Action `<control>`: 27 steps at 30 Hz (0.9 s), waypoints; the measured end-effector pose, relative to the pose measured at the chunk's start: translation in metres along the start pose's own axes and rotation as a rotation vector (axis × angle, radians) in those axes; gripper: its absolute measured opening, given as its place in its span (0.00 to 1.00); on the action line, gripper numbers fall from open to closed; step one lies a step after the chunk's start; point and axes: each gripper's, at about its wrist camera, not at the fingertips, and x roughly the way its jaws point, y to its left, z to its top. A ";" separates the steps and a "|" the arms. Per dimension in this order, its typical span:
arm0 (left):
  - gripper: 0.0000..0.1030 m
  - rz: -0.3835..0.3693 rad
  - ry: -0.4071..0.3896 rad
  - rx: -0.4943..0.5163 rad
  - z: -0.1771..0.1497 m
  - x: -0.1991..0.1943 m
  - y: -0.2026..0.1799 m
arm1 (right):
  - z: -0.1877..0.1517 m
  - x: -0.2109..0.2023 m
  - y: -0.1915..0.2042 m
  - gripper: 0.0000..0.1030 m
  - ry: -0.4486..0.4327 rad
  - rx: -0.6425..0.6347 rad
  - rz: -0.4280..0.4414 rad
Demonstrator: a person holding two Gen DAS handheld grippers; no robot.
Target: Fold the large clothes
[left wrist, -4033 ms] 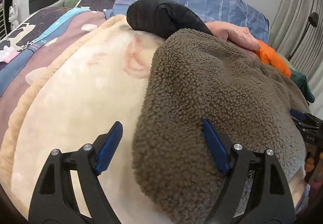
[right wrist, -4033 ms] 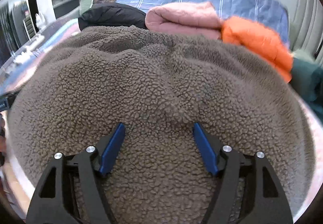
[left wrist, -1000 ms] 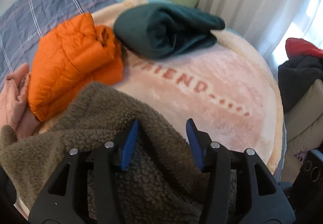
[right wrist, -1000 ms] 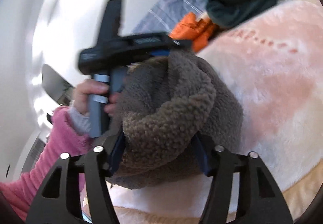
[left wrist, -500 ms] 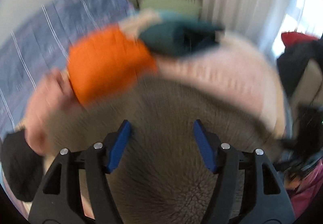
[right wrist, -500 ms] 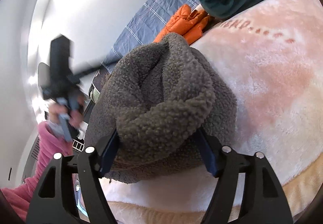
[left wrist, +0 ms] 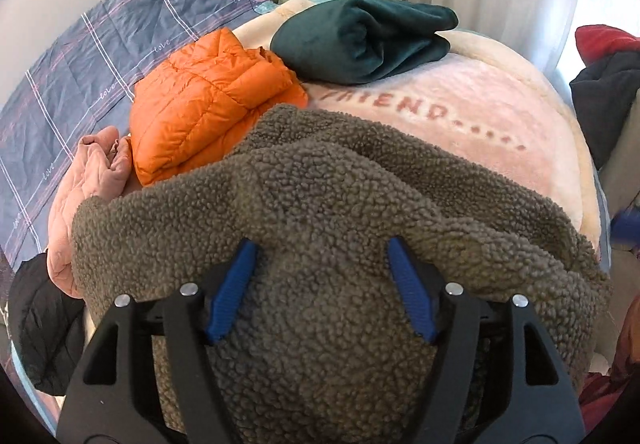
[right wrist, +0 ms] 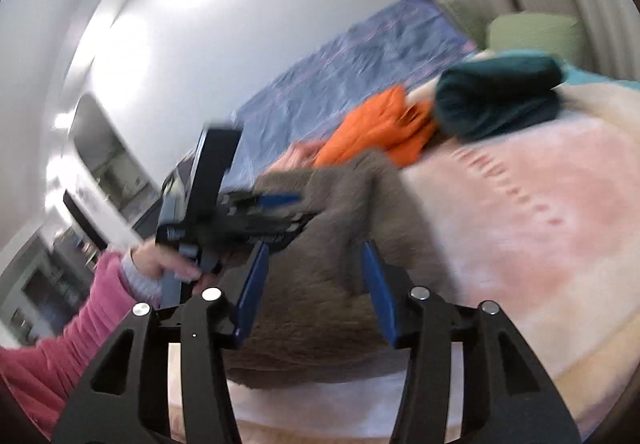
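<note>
A bulky brown-grey fleece garment [left wrist: 328,204] lies bunched on the pink blanket [left wrist: 460,96] of the bed. My left gripper [left wrist: 322,284] hovers over it with its jaws wide apart and fleece between them, not clamped. In the blurred right wrist view the fleece [right wrist: 340,276] lies low on the blanket. My right gripper [right wrist: 312,292] has its jaws apart at the fleece's near edge; a fold stands between them. The left gripper also shows in the right wrist view [right wrist: 260,204], held by a hand in a pink sleeve.
Folded clothes line the back of the bed: an orange puffer jacket [left wrist: 200,96], a dark green fleece [left wrist: 360,40], a pink garment [left wrist: 88,180] and a black one [left wrist: 44,316]. A blue checked quilt [left wrist: 80,56] leans on the wall. Dark clothes [left wrist: 608,92] sit at the right.
The left gripper let go of the fleece, opened wide and steadied over it. The fleece roll that the right gripper held has dropped flatter onto the blanket, and the right view swung.
</note>
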 end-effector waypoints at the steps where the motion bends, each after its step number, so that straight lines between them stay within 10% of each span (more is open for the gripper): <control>1: 0.69 0.004 0.003 0.003 0.001 0.001 0.000 | -0.006 0.025 -0.008 0.48 0.065 0.000 -0.068; 4: 0.69 0.052 0.015 0.009 0.001 0.011 -0.005 | -0.023 0.053 -0.043 0.64 0.117 0.123 -0.021; 21: 0.69 0.176 -0.077 0.076 -0.002 -0.006 -0.024 | -0.023 0.049 -0.040 0.66 0.151 0.093 -0.048; 27: 0.42 0.231 -0.090 0.057 0.024 -0.019 -0.005 | -0.021 0.054 -0.035 0.66 0.150 0.067 -0.064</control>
